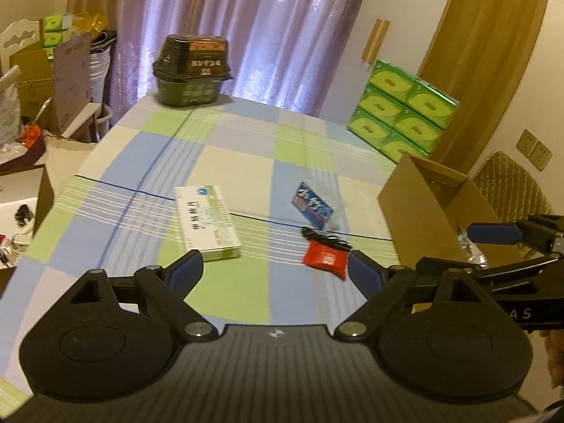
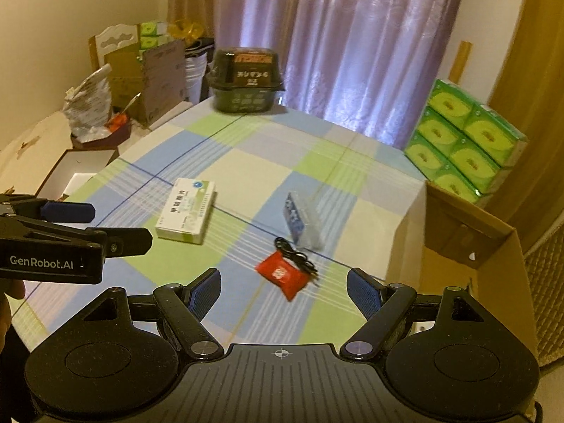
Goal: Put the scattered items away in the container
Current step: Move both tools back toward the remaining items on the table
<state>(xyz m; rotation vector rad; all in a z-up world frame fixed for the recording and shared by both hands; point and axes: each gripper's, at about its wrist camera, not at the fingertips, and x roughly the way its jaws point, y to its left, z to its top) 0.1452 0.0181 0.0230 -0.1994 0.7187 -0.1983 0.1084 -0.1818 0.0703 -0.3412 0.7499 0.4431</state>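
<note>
A purple curtain (image 2: 338, 35) hangs behind the checked tablecloth (image 1: 229, 141), the landmark here. A cardboard box (image 1: 426, 211) stands open at the cloth's right edge, stacked green tissue packs (image 2: 465, 141) behind it. A dark lidded tub (image 1: 192, 70) sits at the cloth's far end. Mid-cloth lie a white medicine box (image 1: 208, 222), a blue packet (image 1: 313, 204), a red pouch (image 2: 282, 275) and a black cable (image 2: 296, 255). The left gripper (image 1: 275, 271), marked "GenRobot.AI", and right gripper (image 2: 283, 290) hover spread, empty.

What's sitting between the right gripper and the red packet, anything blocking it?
Nothing visible blocks it. The right gripper hangs open with only bare checked cloth before the red packet. A black cord lies along the packet's far edge, touching it, so it may get caught in a grasp.
</note>
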